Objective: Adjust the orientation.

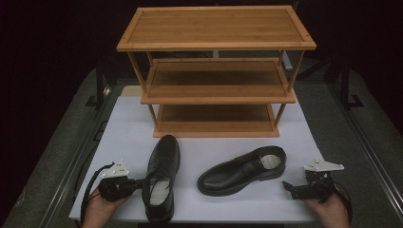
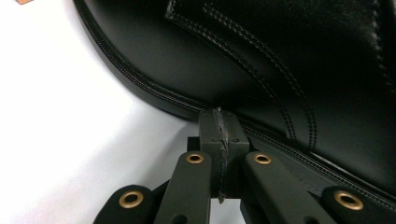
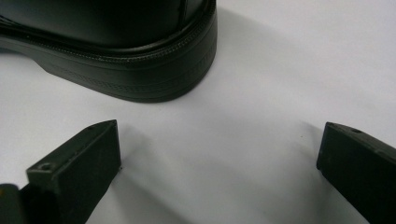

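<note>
Two black leather shoes lie on the white mat (image 1: 124, 124). The left shoe (image 1: 162, 167) points its toe away from me toward the rack. My left gripper (image 1: 141, 183) is shut, its tip against that shoe's side near the opening. In the left gripper view its jaws (image 2: 219, 117) are pressed together at the shoe's welt (image 2: 154, 88), with nothing between them. The right shoe (image 1: 242, 171) lies crosswise, toe to the left, heel to the right. My right gripper (image 1: 288, 186) stands open just right of the heel. In the right gripper view its gap (image 3: 219, 135) faces the heel (image 3: 154, 70), a short way off.
A three-shelf bamboo rack (image 1: 216, 43) stands at the back of the mat, all of its shelves bare. Grey table (image 1: 332, 118) surrounds the mat, with dark rails along both sides. A person's hands hold both grippers at the near edge.
</note>
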Available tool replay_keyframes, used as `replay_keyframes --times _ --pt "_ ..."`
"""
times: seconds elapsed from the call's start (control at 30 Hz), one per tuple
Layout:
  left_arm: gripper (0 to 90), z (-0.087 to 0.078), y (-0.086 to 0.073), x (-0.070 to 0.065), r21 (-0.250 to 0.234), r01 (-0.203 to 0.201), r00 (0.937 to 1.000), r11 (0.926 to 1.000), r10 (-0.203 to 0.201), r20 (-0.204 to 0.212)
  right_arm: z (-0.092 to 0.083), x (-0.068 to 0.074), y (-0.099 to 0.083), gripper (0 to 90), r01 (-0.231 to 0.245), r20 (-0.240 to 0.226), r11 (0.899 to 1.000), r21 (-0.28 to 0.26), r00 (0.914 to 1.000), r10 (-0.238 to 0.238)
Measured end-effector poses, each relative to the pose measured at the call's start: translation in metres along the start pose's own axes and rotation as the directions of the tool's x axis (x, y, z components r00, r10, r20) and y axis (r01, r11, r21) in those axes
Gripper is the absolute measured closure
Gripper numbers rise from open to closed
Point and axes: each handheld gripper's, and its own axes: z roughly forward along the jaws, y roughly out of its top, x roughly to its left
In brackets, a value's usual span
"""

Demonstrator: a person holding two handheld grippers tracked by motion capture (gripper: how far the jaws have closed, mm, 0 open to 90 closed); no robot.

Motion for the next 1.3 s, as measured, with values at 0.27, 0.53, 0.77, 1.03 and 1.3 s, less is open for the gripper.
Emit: replay_keyframes --times 0.27,0.53,0.77,1.03,1.3 --pt "90.0 0.011 0.009 -0.003 -0.003 0.003 1.0 1.0 -0.003 0.004 0.0 0.0 0.0 0.0 0.0 0.0 1.0 0.0 1.0 0.0" --pt "90.0 0.021 0.017 -0.008 -0.001 -0.002 0.9997 1.0 0.002 0.025 0.0 0.0 0.0 0.0 -0.001 0.0 1.0 0.0 1.0 0.001" --pt "90.0 0.028 0.023 -0.013 -0.002 -0.011 0.9988 0.9999 0.012 0.048 0.0 0.0 0.0 0.0 0.0 0.0 1.0 0.0 1.0 0.0" --pt "90.0 0.034 0.028 -0.017 0.0 -0.018 0.9982 0.9998 0.018 0.057 0.0 0.0 0.0 0.0 0.002 0.0 1.0 -0.002 1.0 -0.002" --pt "90.0 0.037 0.029 -0.019 -0.002 -0.029 0.9975 0.9996 0.029 0.064 0.0 0.0 0.0 0.0 0.002 0.0 1.0 -0.002 1.0 -0.002"
